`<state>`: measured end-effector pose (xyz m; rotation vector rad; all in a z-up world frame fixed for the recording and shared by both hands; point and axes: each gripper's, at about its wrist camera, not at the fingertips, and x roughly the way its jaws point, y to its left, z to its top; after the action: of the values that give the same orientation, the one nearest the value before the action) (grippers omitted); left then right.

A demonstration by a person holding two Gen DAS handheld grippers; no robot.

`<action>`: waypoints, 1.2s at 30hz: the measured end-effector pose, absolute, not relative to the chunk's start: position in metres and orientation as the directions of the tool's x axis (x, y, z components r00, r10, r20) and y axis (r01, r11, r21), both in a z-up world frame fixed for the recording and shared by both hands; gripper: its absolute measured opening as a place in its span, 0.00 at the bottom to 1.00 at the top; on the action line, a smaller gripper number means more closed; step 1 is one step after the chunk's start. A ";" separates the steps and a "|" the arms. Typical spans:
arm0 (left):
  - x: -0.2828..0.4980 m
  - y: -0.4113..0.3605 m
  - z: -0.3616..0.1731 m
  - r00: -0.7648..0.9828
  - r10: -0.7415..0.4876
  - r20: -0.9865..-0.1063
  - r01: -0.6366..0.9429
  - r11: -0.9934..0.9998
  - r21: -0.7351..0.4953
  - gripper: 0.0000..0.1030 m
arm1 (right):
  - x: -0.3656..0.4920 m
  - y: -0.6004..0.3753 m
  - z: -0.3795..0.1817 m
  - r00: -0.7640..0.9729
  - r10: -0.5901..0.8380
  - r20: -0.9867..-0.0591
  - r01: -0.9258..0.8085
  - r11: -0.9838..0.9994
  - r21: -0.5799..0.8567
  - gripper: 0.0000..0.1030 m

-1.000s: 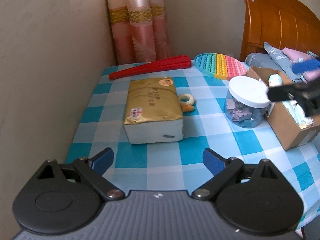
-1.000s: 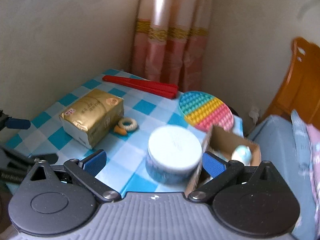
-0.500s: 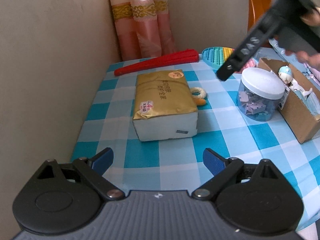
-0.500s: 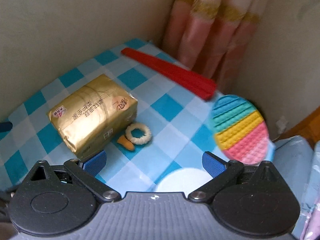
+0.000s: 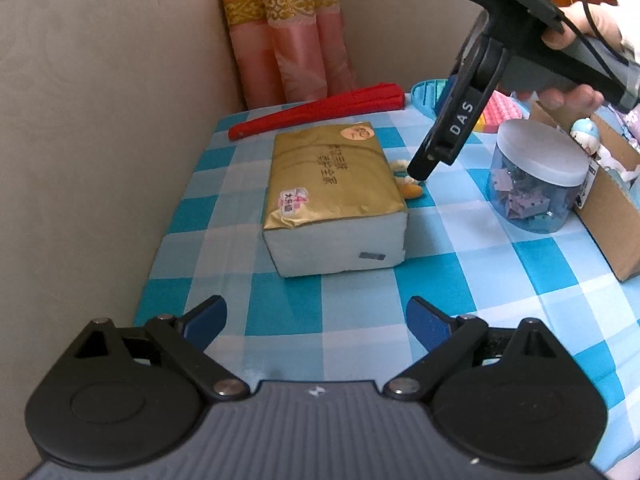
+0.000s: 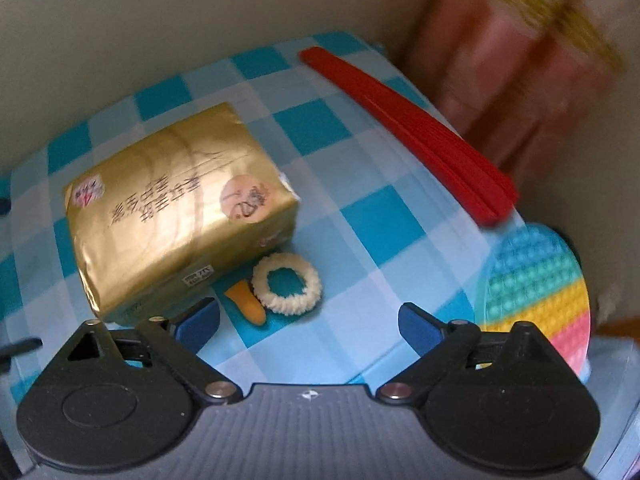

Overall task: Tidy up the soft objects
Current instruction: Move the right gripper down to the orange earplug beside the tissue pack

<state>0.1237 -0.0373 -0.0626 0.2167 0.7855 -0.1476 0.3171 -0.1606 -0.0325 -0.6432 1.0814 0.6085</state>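
A gold tissue pack (image 5: 334, 184) (image 6: 176, 204) lies on the blue checked tablecloth (image 5: 440, 280). Beside it lie a cream fuzzy ring (image 6: 287, 284) and a small orange piece (image 6: 245, 306), partly hidden in the left wrist view (image 5: 410, 190). My right gripper (image 6: 309, 322) is open and empty, hovering just above the ring and orange piece; it shows from outside in the left wrist view (image 5: 444, 140). My left gripper (image 5: 316, 322) is open and empty, low over the table's near edge, in front of the tissue pack.
A red folded fan (image 5: 320, 114) (image 6: 412, 136) lies at the back. A rainbow pop-it mat (image 6: 536, 296), a clear jar with a white lid (image 5: 538, 184) and a cardboard box (image 5: 608, 216) with a small figurine stand right. Walls and a curtain (image 5: 292, 40) close the left and back.
My right gripper has swung left and down, from over the jar and box to just above the ring and orange piece. My left gripper has shifted slightly closer to the tissue pack.
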 end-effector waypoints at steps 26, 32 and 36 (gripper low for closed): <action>0.129 -0.040 -0.072 0.678 -0.077 -0.731 0.232 0.966 0.113 0.93 | 0.295 -0.139 -0.056 0.234 0.187 -0.954 -0.820 0.566 -0.090 0.44; 0.130 -0.039 -0.073 0.677 -0.085 -0.731 0.237 0.966 0.107 0.93 | 0.297 -0.142 -0.052 0.234 0.200 -0.951 -0.803 0.591 -0.073 0.44; 0.130 -0.039 -0.074 0.675 -0.088 -0.733 0.239 0.965 0.104 0.93 | 0.302 -0.143 -0.050 0.252 0.184 -0.950 -0.771 0.632 -0.082 0.44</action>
<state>0.1303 -0.0394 -0.0743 0.1982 0.8107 -0.1856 0.3017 -0.1428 -0.0499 -0.6196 1.1395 0.7086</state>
